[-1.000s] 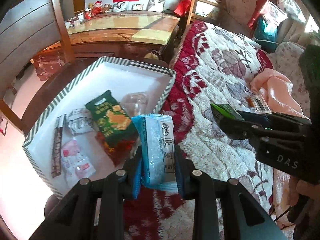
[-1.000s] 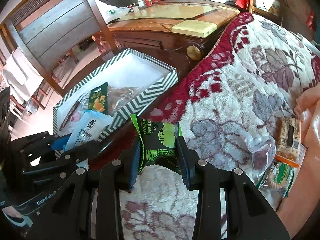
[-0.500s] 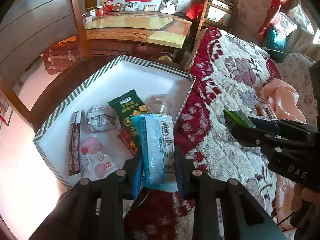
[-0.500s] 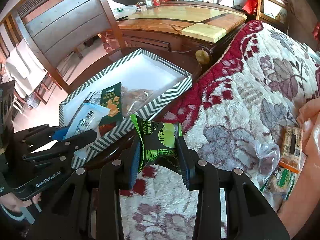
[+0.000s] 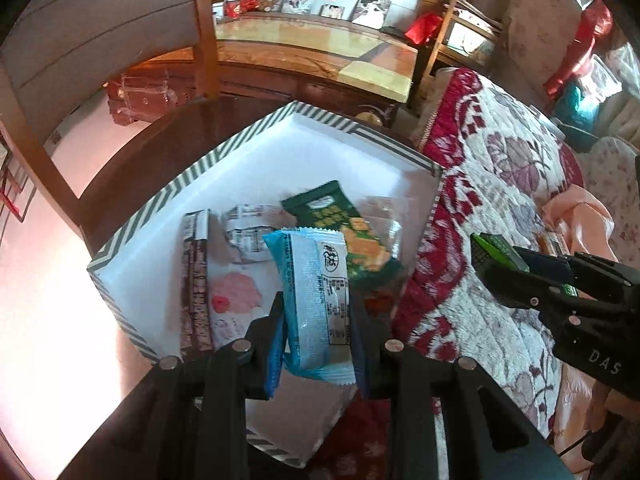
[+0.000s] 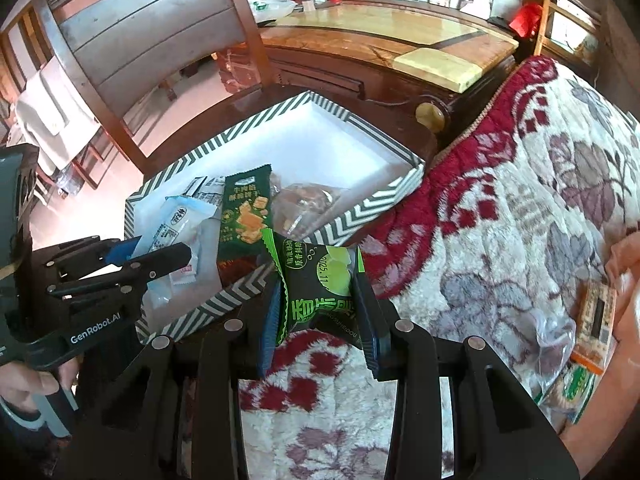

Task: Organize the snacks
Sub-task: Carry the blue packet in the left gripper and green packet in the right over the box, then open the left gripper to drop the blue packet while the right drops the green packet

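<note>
Pinching a blue-and-white snack packet [image 5: 316,300] between its fingers, our left gripper [image 5: 316,320] hangs over the near corner of the striped box [image 5: 152,208]. Inside the box we see a dark green cracker packet [image 5: 340,228], a brown bar [image 5: 196,280] and a pink-printed packet [image 5: 234,292]. Our right gripper [image 6: 318,312] clamps a green packet [image 6: 320,280] just beside the box's near wall, above the floral blanket [image 6: 520,220].
</note>
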A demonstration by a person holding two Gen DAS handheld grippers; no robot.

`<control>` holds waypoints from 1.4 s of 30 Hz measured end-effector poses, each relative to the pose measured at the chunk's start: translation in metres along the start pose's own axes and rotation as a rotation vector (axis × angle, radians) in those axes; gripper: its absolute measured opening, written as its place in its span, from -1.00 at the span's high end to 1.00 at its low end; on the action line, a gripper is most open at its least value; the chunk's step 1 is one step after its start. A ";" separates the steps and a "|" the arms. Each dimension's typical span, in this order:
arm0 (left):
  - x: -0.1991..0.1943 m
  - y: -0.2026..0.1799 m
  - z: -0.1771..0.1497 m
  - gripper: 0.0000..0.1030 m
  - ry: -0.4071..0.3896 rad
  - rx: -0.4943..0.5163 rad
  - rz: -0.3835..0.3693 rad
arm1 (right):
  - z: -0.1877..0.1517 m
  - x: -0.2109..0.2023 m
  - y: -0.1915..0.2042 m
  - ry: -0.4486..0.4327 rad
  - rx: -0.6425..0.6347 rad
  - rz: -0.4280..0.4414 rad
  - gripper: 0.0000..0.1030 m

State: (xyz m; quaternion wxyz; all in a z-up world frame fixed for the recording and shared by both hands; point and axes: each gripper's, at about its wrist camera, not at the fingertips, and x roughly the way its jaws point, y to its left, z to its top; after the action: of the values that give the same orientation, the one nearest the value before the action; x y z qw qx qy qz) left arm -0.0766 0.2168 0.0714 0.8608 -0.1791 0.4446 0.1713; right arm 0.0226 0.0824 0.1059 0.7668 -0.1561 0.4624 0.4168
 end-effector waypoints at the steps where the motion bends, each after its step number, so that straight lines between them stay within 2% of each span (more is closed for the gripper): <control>1: 0.001 0.003 0.001 0.41 0.002 -0.004 0.002 | 0.002 0.002 0.002 0.001 -0.006 -0.001 0.34; 25: 0.041 0.025 0.019 0.41 0.046 -0.041 0.035 | 0.081 0.085 0.031 0.061 -0.129 -0.054 0.34; 31: 0.047 0.027 0.018 0.41 0.058 -0.056 0.052 | 0.091 0.104 0.037 0.070 -0.132 -0.051 0.34; 36: 0.049 0.029 0.018 0.37 0.062 -0.069 0.068 | 0.089 0.113 0.034 0.079 -0.095 -0.023 0.25; 39: 0.049 0.029 0.018 0.29 0.065 -0.077 0.079 | 0.085 0.111 0.034 0.083 -0.079 -0.006 0.04; 42: 0.049 0.030 0.016 0.00 0.069 -0.091 0.092 | 0.081 0.105 0.034 0.071 -0.075 -0.002 0.03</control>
State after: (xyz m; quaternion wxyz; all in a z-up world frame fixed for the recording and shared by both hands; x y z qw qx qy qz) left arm -0.0520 0.2572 0.0350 0.8271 -0.2029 0.4736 0.2245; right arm 0.0663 0.2059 0.0648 0.7439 -0.1998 0.4732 0.4275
